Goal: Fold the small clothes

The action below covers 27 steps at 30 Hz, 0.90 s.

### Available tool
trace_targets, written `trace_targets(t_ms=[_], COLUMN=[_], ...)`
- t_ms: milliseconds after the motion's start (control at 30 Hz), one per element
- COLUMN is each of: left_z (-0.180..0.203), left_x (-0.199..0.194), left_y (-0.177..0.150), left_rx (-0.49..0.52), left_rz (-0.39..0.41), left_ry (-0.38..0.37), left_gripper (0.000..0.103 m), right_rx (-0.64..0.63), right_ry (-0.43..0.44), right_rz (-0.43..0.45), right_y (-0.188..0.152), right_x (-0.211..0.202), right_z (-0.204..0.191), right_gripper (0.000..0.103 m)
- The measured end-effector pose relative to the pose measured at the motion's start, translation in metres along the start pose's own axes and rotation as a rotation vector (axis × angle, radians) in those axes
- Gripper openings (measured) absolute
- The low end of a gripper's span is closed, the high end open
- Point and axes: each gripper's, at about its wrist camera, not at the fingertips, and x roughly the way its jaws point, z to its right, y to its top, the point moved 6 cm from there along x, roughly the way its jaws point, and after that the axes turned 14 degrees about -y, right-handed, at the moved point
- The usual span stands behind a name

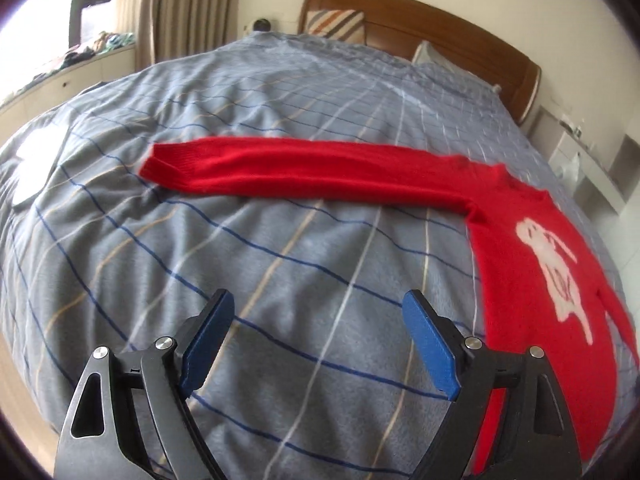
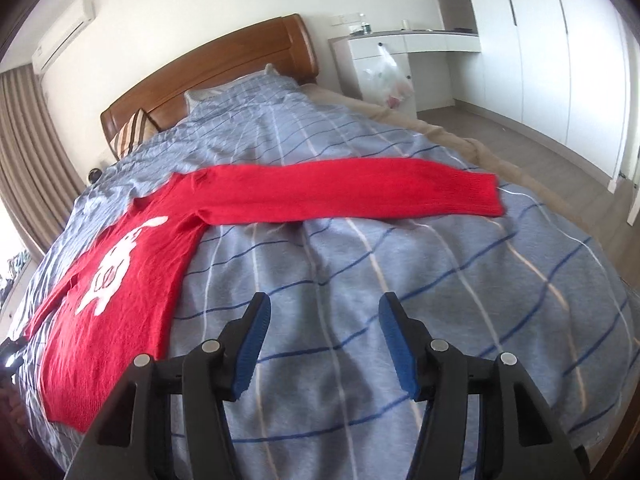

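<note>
Lying flat, red sweater [image 1: 532,280] (hem cropped), motif blurred, both claws empty

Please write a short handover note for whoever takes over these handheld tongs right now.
Left tongs: open, nothing between the pads, over bare bedding.
Right tongs: open too, empty, over bare bedding.
Red sweater: laid flat on the striped bed cover, white figure facing up, both sleeves stretched straight out to the sides: one in the left view, the other in the right view.
Done: garment spread out.
Left: all folds; probably bring each sleeve across the body first, then fold the body.
</note>
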Motion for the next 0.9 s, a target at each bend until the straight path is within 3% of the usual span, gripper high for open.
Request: trace_targets(t_ms=[133, 333, 600, 900], left_z=[0.004, 0.008, 0.01, 0.012], left_x=[0.018, 0.024, 0.025, 0.023], left_y=[-0.017, -0.024, -0.029, -0.029], left_rx=[0.076, 0.138, 0.133, 0.112], left_rz=[-0.044, -0.06, -0.045, -0.03], left_ry=[0.06, 0.063, 0.076, 0.073], left_gripper=[0.089, 0.101, 0.103, 0.103], right_rx=[-0.084, -0.13, -0.187, -0.203], right_ry=[-0.041, -0.091, -0.145, -0.162], right_rz=[0.051, -0.022, 0.016, 0.019], right_y=[0.0, -0.025, -0.032, -0.034], right_x=[0.012, 0.043, 0.046, 0.047], right_z=[-0.017, -0.016, -0.023, -0.026], right_gripper=[0.056, 0.059, 0.067, 0.068])
